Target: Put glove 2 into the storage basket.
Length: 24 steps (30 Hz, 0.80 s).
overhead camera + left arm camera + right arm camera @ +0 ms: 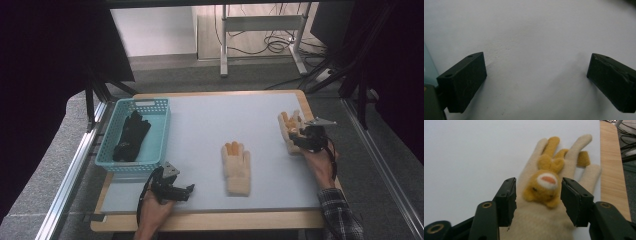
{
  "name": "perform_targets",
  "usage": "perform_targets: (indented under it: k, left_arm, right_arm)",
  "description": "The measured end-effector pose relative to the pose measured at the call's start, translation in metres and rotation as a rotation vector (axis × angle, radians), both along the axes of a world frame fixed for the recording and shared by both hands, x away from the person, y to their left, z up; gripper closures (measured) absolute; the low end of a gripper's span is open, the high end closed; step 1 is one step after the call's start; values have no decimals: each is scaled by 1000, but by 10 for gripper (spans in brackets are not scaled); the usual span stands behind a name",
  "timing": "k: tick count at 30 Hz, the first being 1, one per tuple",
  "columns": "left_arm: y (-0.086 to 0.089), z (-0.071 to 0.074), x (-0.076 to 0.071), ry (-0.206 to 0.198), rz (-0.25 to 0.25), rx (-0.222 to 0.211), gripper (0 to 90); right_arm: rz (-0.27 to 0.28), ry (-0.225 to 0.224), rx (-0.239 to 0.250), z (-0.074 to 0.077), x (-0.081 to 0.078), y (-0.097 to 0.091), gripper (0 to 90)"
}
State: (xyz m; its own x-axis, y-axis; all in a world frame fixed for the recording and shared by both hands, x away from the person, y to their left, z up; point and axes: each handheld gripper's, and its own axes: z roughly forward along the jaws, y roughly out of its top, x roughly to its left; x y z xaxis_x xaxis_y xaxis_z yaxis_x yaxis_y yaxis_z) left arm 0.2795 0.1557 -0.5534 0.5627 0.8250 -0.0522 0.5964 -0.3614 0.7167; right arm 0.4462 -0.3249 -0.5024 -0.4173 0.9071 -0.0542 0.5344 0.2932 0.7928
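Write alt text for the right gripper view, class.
A cream knitted glove with an orange plush animal face lies on the pale grey table. The right tool stands open, one black jaw on either side of the face.

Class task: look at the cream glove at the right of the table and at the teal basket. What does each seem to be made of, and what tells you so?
Cream glove: seemingly soft fleece or knitted wool with a matt, fuzzy nap; its orange animal face looks like felted plush.
Teal basket: probably moulded plastic, smooth and even in colour, with walls pierced by a regular grid of holes.
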Motion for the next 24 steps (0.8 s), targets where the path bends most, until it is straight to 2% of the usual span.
perform_targets:
  k: [4, 6, 7, 8, 11, 16, 24]
  left_arm:
    - [0, 0, 0, 0, 0, 0, 29]
    - [0, 0, 0, 1, 0, 0, 29]
    - [0, 0, 0, 0, 0, 1, 29]
    - [0, 0, 0, 0, 0, 0, 29]
    - [0, 0, 0, 0, 0, 1, 29]
    - [0, 0, 0, 0, 0, 2, 29]
    - [0, 0, 0, -1, 2, 2, 29]
  right_arm:
    - [10, 17, -2, -10, 14, 1, 420]
    - [9, 26, -19, -16, 20, 3, 422]
    - [6, 30, -25, -19, 22, 3, 450]
    - [-3, 36, -10, -20, 23, 2, 501]
    - [-33, 57, 35, -18, 23, -1, 578]
    - [-32, 25, 13, -8, 11, 1, 621]
    - [-3, -9, 51, 17, -16, 11, 624]
